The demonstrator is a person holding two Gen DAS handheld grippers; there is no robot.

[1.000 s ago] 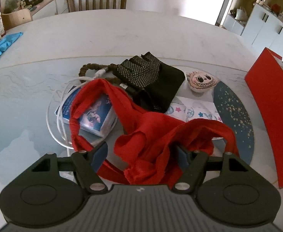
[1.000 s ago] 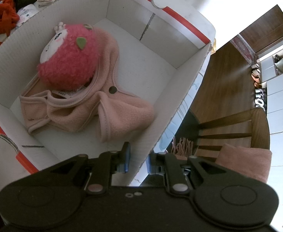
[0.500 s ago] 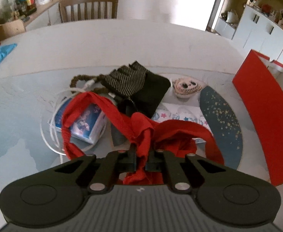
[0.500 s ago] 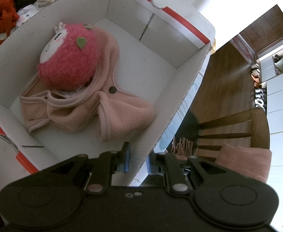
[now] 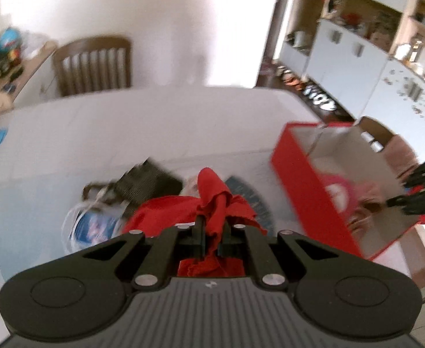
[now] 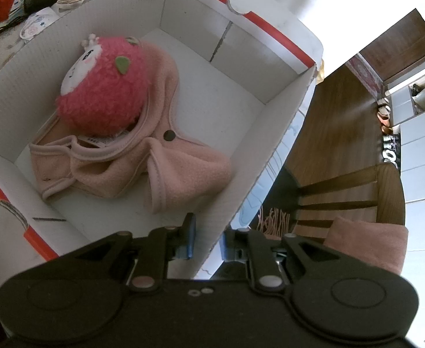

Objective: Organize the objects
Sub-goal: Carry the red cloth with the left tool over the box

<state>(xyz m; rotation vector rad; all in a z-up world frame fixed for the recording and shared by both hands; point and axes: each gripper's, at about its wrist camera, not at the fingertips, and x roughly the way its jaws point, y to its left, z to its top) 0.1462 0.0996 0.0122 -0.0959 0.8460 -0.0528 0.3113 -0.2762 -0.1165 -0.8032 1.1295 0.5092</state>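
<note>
My left gripper [image 5: 212, 224] is shut on a red cloth [image 5: 212, 194], which bunches up above the fingers and hangs below them, lifted off the table. This view is blurred. To the right stands an open box [image 5: 308, 194], red outside and white inside. My right gripper [image 6: 208, 239] is shut on the box's near wall [image 6: 241, 179], one finger inside and one outside. It also shows at the box's right side as the right gripper [image 5: 415, 200]. Inside the box lie a pink plush toy [image 6: 102, 98] and a pink fleece garment [image 6: 154, 171].
On the table beyond the cloth lie a black glove [image 5: 145, 182], a blue packet [image 5: 93, 223] ringed by white cable, and a round face toy [image 6: 70, 0]. A wooden chair [image 5: 93, 63] stands at the far side. Another chair [image 6: 343, 197] with a pink cushion sits beside the box.
The left gripper closed on the red cloth and rose with it, swinging right so the box came into view. The right gripper and the box have not moved.
</note>
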